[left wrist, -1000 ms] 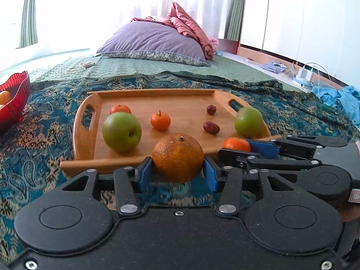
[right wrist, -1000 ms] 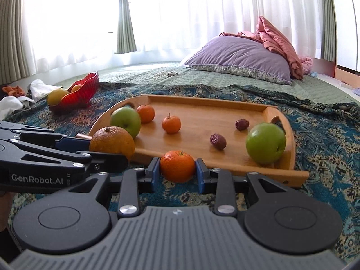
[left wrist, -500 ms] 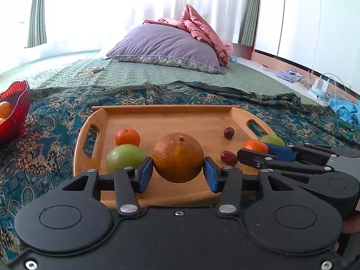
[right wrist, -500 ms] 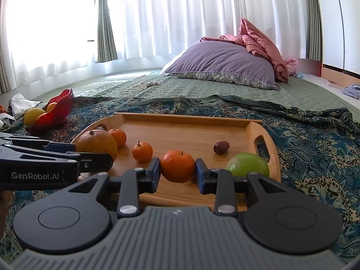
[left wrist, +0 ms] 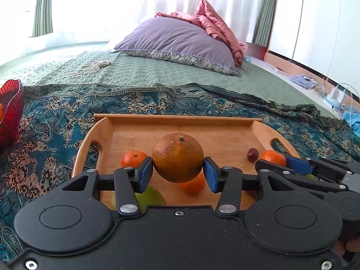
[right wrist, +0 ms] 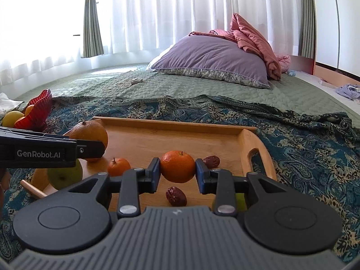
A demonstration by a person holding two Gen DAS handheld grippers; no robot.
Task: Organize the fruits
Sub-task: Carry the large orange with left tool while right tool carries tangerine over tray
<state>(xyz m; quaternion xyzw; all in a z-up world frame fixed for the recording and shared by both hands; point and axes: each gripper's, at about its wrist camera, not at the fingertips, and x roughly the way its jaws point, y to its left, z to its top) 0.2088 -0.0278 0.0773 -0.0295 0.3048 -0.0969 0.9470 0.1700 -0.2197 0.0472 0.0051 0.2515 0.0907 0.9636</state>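
Fruits are mid-delivery: the left gripper (left wrist: 178,174) clamps an orange (left wrist: 178,158), stem up, above the tray (left wrist: 177,120) near its left edge, while the right gripper (right wrist: 177,175) clamps a tangerine (right wrist: 177,166), stem up, toward the right edge. Both are round, with no long axis. Next, judging by the loaded tray: lower each onto bare wood and release. Beyond, a red bowl (right wrist: 41,108) sits off the left end.
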